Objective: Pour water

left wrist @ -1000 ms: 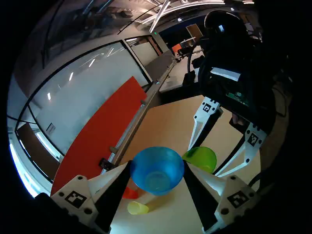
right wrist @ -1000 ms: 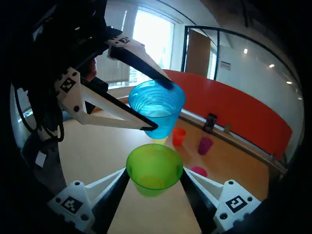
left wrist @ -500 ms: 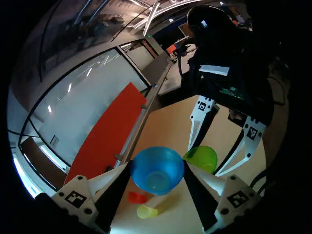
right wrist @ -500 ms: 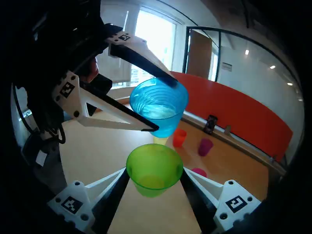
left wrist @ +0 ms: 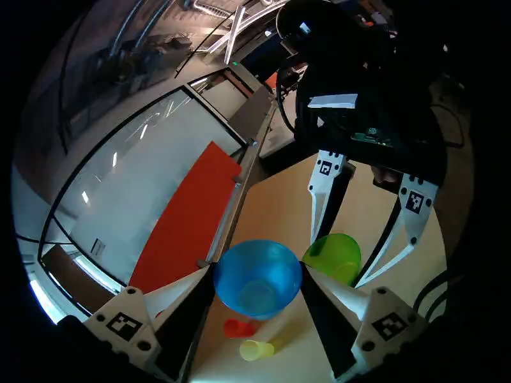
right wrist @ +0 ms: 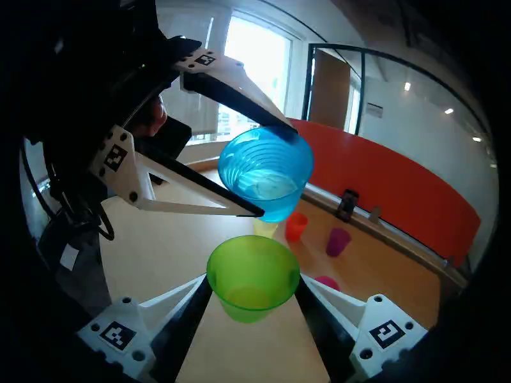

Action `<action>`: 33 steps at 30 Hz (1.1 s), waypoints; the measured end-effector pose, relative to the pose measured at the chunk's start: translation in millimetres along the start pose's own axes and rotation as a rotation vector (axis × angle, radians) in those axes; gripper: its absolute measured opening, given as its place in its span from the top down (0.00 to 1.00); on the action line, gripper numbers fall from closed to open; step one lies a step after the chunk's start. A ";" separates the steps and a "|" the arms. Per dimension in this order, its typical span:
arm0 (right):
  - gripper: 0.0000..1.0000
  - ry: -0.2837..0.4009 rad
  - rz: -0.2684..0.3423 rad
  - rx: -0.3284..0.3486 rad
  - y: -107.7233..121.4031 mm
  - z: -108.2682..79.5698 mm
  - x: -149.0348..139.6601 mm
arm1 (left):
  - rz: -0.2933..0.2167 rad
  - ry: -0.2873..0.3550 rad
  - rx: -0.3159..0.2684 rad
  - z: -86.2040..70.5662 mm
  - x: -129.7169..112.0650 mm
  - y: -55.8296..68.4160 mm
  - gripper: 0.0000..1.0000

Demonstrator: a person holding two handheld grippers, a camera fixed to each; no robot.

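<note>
Left gripper (left wrist: 257, 284) had its jaws clenched on the blue cup (left wrist: 257, 290). Right gripper (right wrist: 253, 282) had its jaws clenched on the green cup (right wrist: 253, 271).

In the right gripper view the blue cup sat centre frame, just above and beyond the green cup at lower centre. Both were off the worktop (right wrist: 153, 236). The blue cup's mouth was tipped toward the green one, with water (right wrist: 268, 185) inside. We saw no stream and couldn't tell whether the green cup held any water. We judged it mid-tilt, pour not started.

To do it well, we reckoned:
- The green cup had to stay level and fixed.
- The blue lip needed to be over the green mouth before any more tilt.
- The left wrist should roll slowly, to give a thin stream rather than a slosh.
- Grip should stay steady, since squeezing would likely buckle a thin rim.

The yellow cup (right wrist: 264, 228), orange cup (right wrist: 294, 225) and purple cup (right wrist: 337, 241) stood on the worktop, in frame just below and right of the blue cup. Overshoot would likely land there.

Versus 1 s earlier:
- **Right gripper view:** the blue cup had shifted up and right, and its mouth showed a little more open to the camera. The green cup had held its spot.
- **Left gripper view:** the orange and yellow cups had slid right along the bottom of the frame.
</note>
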State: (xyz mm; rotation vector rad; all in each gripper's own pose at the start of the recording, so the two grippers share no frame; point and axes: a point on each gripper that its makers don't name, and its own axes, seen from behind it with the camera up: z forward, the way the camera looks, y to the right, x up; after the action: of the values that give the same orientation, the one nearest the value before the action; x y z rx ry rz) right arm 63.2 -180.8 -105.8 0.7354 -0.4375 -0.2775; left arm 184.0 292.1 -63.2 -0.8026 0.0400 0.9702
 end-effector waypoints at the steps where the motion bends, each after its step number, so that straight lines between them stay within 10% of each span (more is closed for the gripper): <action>1: 0.08 -0.001 -0.001 0.001 -0.1 0.0 -0.1 | 0.003 0.001 0.001 0.5 0.1 -0.3 0.10; 33: 0.08 -0.002 -0.007 0.011 1.0 2.1 2.4 | 0.164 0.004 0.019 -1.5 4.7 2.0 0.10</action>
State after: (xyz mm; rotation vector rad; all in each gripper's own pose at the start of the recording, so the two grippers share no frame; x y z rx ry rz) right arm 64.4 -182.3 -103.1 0.7471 -0.4385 -0.2822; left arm 185.7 295.2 -67.3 -0.7924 0.1203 1.1219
